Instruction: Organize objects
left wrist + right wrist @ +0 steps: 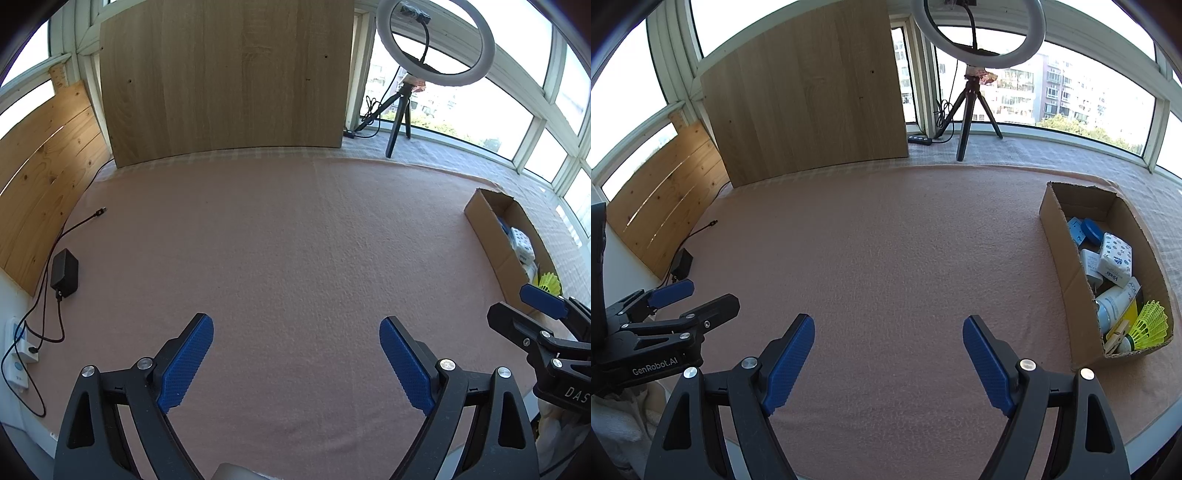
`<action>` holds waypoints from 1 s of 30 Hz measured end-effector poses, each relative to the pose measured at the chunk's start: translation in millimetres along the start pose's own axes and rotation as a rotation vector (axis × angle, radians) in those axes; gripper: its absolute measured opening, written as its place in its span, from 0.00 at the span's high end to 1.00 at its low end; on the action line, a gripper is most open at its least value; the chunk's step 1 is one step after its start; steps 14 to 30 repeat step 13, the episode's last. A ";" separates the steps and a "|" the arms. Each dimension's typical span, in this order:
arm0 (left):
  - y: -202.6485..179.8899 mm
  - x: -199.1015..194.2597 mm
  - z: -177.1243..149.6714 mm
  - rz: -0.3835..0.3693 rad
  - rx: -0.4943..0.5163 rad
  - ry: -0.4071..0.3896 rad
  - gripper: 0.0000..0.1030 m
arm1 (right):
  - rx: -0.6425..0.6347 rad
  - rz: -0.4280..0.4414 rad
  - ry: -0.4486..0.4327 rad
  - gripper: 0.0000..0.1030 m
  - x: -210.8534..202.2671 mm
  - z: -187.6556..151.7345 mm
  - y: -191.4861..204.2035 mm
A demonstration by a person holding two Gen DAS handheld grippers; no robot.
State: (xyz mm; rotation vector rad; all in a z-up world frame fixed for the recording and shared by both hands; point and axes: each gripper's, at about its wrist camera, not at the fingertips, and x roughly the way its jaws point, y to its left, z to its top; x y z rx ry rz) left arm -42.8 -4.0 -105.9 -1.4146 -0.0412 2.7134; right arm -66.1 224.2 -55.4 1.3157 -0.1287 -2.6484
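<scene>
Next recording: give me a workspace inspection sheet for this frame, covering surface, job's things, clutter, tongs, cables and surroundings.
Surface: pink cloth, bare in the middle.
Job's things: cardboard box at the right edge holds a yellow shuttlecock, tissue pack, white bottle, blue lid and a clothespin.
Clutter: nothing seen loose on the cloth.
Tongs: left tongs open, empty; right tongs open, empty.
Cables: black adapter with cables at the left edge.
Surroundings: ring light on a tripod, wooden board, windows.
</scene>
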 end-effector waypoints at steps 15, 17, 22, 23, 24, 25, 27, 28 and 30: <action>-0.8 5.3 -0.3 -0.002 0.017 -0.006 0.08 | 0.003 -0.004 0.007 0.23 3.6 -0.8 0.9; -0.8 5.3 -0.3 -0.002 0.017 -0.006 0.08 | 0.003 -0.004 0.007 0.23 3.6 -0.8 0.9; -0.8 5.3 -0.3 -0.002 0.017 -0.006 0.08 | 0.003 -0.004 0.007 0.23 3.6 -0.8 0.9; -0.8 5.3 -0.3 -0.002 0.017 -0.006 0.08 | 0.003 -0.004 0.007 0.23 3.6 -0.8 0.9; -0.8 5.3 -0.3 -0.002 0.017 -0.006 0.08 | 0.003 -0.004 0.007 0.23 3.6 -0.8 0.9; -0.8 5.3 -0.3 -0.002 0.017 -0.006 0.08 | 0.003 -0.004 0.007 0.23 3.6 -0.8 0.9; -0.8 5.3 -0.3 -0.002 0.017 -0.006 0.08 | 0.003 -0.004 0.007 0.23 3.6 -0.8 0.9; -0.8 5.3 -0.3 -0.002 0.017 -0.006 0.08 | 0.003 -0.004 0.007 0.23 3.6 -0.8 0.9; -0.8 5.3 -0.3 -0.002 0.017 -0.006 0.08 | 0.003 -0.004 0.007 0.23 3.6 -0.8 0.9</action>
